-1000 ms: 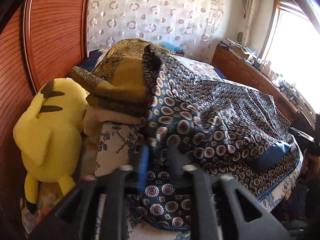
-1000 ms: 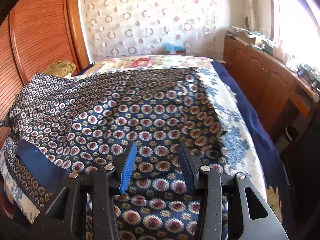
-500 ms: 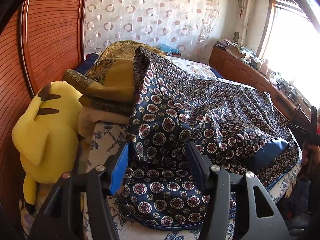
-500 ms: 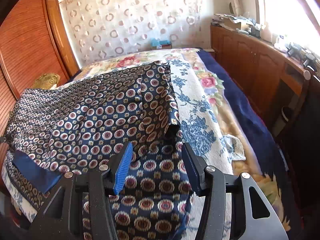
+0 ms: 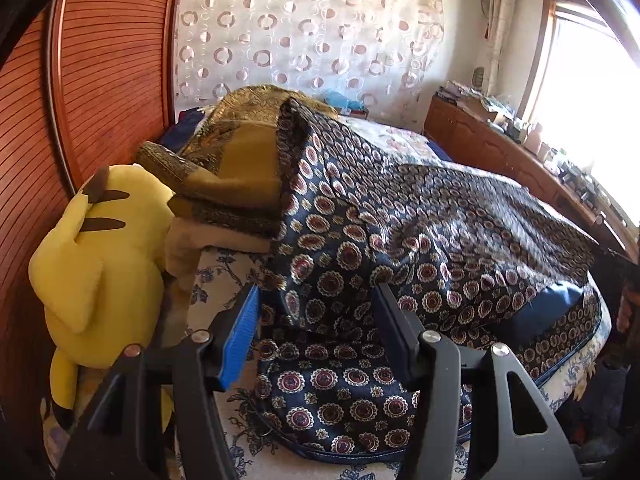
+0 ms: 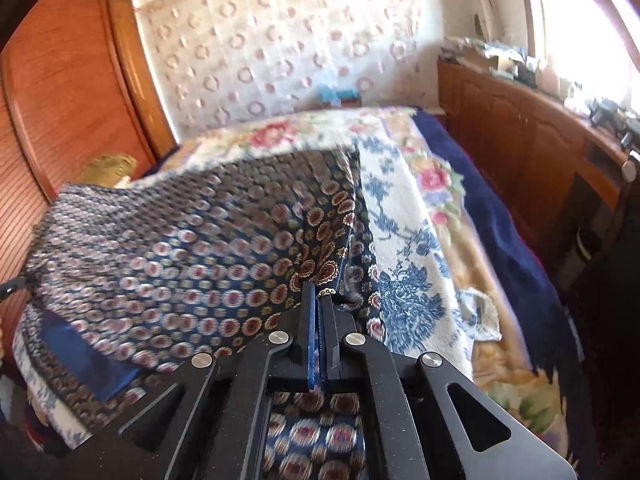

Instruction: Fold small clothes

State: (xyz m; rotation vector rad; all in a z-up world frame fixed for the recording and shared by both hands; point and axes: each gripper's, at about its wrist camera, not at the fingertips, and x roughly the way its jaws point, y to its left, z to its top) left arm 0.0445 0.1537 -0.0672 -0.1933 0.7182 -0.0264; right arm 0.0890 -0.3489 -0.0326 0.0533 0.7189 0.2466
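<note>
Garment: navy patterned cloth [image 6: 192, 248] spread on bed [image 6: 404, 280] | My right claw [image 6: 319, 300] just closed, pinching its edge to fold | My left claw [image 5: 316, 320] spread above cloth, gripping nothing

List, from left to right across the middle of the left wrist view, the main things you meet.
Reddish slatted wooden panel → yellow plush toy with brown-tipped ears → stack of folded olive-gold cloths → navy cloth printed with round medallions → long brown wooden cabinet under the window.
</note>
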